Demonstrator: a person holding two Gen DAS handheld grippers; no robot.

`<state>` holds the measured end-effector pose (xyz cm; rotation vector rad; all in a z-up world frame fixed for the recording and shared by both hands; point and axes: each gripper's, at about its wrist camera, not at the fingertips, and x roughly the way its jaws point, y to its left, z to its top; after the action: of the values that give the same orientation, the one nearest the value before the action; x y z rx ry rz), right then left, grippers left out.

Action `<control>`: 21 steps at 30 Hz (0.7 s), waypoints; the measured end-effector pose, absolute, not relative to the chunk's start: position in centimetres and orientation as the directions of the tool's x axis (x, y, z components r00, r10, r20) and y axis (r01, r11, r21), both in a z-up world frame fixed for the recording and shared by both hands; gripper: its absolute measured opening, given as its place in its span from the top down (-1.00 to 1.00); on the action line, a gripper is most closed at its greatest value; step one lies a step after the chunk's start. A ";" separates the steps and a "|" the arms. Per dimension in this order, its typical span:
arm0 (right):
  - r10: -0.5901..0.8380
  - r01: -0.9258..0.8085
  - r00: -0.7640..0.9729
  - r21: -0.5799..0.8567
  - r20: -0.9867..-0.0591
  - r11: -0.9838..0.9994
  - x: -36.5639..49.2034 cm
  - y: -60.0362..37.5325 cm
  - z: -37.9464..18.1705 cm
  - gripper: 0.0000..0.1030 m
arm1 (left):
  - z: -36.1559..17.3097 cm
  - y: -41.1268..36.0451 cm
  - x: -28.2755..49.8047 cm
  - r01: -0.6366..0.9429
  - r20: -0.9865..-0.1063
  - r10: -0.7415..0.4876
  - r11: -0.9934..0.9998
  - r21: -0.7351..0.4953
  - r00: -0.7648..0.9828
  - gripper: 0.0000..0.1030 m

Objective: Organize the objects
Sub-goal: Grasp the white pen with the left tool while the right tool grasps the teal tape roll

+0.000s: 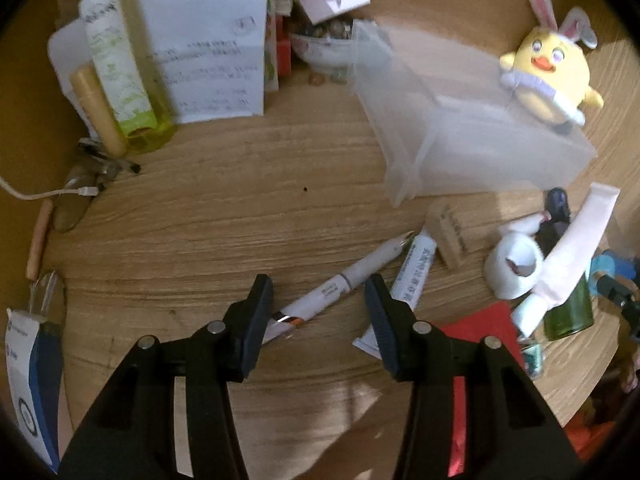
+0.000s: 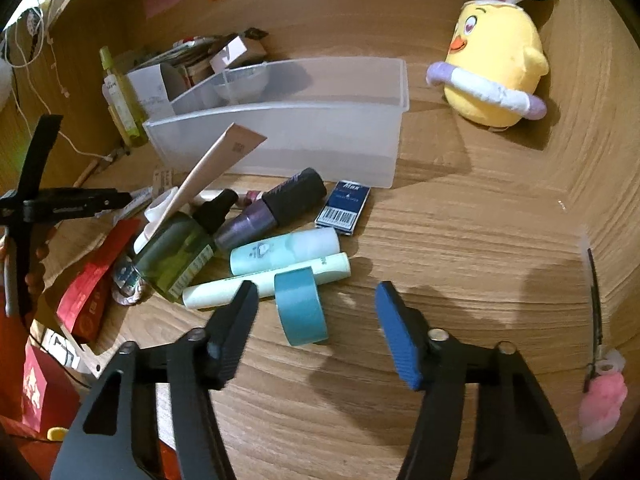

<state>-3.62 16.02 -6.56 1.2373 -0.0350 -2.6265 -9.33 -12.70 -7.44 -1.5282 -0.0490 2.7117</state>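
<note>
Black fingers (image 2: 234, 332) (silver screws) — blue pad (image 2: 398, 340)

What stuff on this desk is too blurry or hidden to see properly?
- Left wrist view: the print on the white paper is smeared by blur, unreadable.
- Left wrist view: the white pen has its near end hidden behind a finger of the left hand-held gripper.
- Right wrist view: the inside floor of the clear bin is hidden by its frosted front wall.
- Right wrist view: the red box is cut off by the picture's edge.

Both wrist views angled down, sharing bin (image 1: 460, 120) (image 2: 280, 136) (left blurred).
</note>
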 end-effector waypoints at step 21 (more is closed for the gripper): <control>-0.226 0.180 -0.718 0.138 -0.659 -0.974 -4.4 18.0 -3.0 0.69 | -4.1 -12.7 -6.8 -0.034 -0.769 0.044 -0.999 -0.028 -0.638 0.80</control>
<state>-4.38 18.01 -3.02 1.0562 -0.0940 -2.7226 -6.82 -12.70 -4.11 -1.3174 -0.0176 2.8047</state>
